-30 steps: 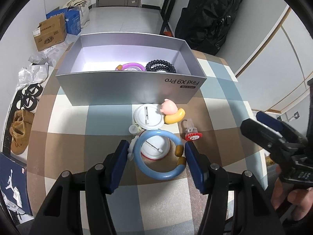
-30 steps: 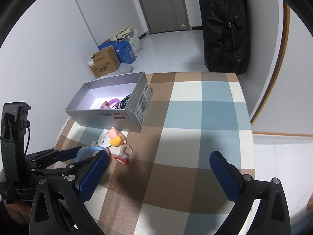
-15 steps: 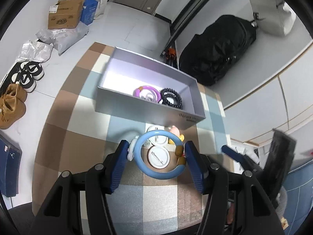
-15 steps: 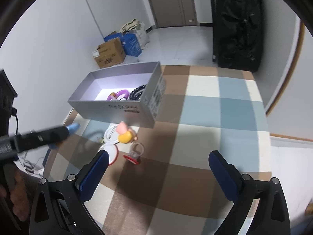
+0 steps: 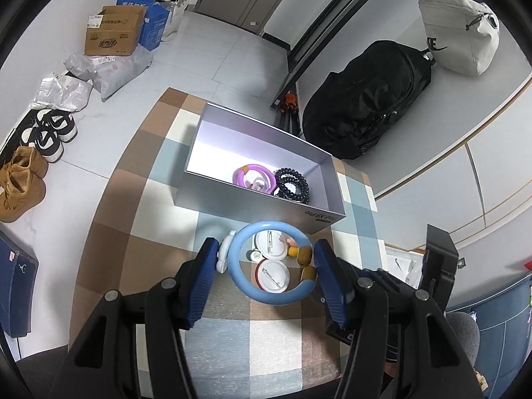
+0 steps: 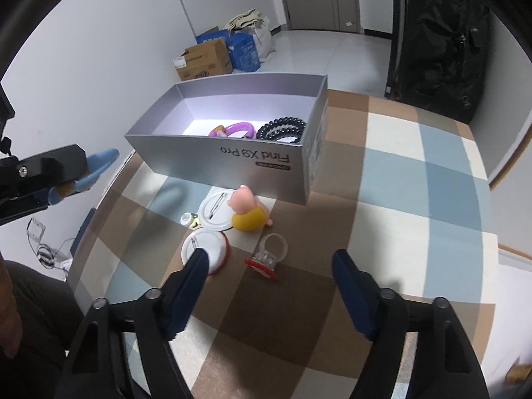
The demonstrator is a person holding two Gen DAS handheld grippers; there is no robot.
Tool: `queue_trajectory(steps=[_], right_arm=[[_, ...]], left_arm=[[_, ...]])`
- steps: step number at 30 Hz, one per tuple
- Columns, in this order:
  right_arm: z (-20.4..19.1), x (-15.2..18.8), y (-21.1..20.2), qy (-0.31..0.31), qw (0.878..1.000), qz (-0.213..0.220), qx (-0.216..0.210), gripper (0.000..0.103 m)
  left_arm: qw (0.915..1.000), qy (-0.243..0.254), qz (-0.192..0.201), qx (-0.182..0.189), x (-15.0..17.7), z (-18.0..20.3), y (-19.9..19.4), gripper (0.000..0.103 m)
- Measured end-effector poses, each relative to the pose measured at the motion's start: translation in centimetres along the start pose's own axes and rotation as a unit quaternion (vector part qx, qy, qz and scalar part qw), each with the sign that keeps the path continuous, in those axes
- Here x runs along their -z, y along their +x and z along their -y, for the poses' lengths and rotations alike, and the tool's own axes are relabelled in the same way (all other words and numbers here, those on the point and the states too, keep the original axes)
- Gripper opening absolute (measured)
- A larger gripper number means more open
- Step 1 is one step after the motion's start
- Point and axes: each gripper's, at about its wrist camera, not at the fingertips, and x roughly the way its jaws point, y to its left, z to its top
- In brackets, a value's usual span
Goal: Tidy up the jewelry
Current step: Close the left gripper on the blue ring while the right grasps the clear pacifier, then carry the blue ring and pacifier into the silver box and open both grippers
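My left gripper (image 5: 266, 266) is shut on a light blue bracelet (image 5: 246, 286) with brown beads and holds it high above the checked table. It also shows at the left of the right wrist view (image 6: 83, 173). The silver box (image 5: 232, 201) holds a purple bracelet (image 5: 256, 175) and a black beaded bracelet (image 5: 294, 186). My right gripper (image 6: 269, 276) is open and empty, low over the table. Ahead of it lie a clear ring with a red base (image 6: 269, 256), two white round badges (image 6: 216, 209), and a pink and yellow pig figure (image 6: 247, 211).
A small white charm (image 6: 189, 220) lies by the badges. The table's left edge (image 6: 99, 212) drops to the floor. Shoes (image 5: 23, 179), cardboard boxes (image 5: 113, 31) and a black backpack (image 5: 365, 113) stand on the floor around the table.
My left gripper has risen high above the table with the blue bracelet in it. My right gripper has moved closer to the items in front of the box.
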Motion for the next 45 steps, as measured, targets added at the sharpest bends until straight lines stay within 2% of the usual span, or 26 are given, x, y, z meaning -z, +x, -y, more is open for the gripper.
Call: queue_trajectory(steps=[1,5,8,10,12,23,33,41,45], right_arm=[[-0.1,0.0,0.1,-0.002,1.000,-0.003,-0.003,0.058],[-0.7,-0.1,0.6,-0.004,1.000,-0.007,-0.003,0.051],[-0.9,0.0,0.7,-0.011,1.000,-0.007,0.009,0.039],[-0.7,0.0,0.9,-0.010,1.000,-0.011,0.018,0.026],[-0.5,0.1,1.1,-0.006,1.000,-0.013,0.020,0.021],[-0.5,-0.2,-0.2,0.003,1.000,0.007,0.016,0.020],[-1.3,-2.3,-3.4,0.004,0.998,0.064,-0.015,0.020],[-0.8,-4.1,-4.8,0.022,0.995,0.088,-0.040,0.020],[-0.5,-5.2,-5.0,0.029,0.993,0.100,-0.052,0.020]], left_arm=[[1.0000,-0.003,-0.001,0.001,0.0,-0.2,0.0,0.053],[1.0000,-0.008,-0.004,0.001,-0.1,-0.6,0.0,0.053],[0.9999,-0.009,-0.005,0.001,-0.1,-0.6,0.0,0.053],[0.9999,-0.009,-0.005,0.002,-0.1,-0.6,0.0,0.053],[1.0000,-0.009,-0.004,0.003,-0.2,-0.6,0.0,0.053],[0.9998,0.010,0.009,-0.011,-0.3,0.1,-0.2,0.053],[0.9994,0.023,0.025,-0.004,-0.9,1.4,-0.1,0.053],[0.9978,0.038,0.055,0.000,-2.3,3.0,0.0,0.053],[0.9978,0.027,0.061,0.010,-3.3,3.1,0.5,0.053]])
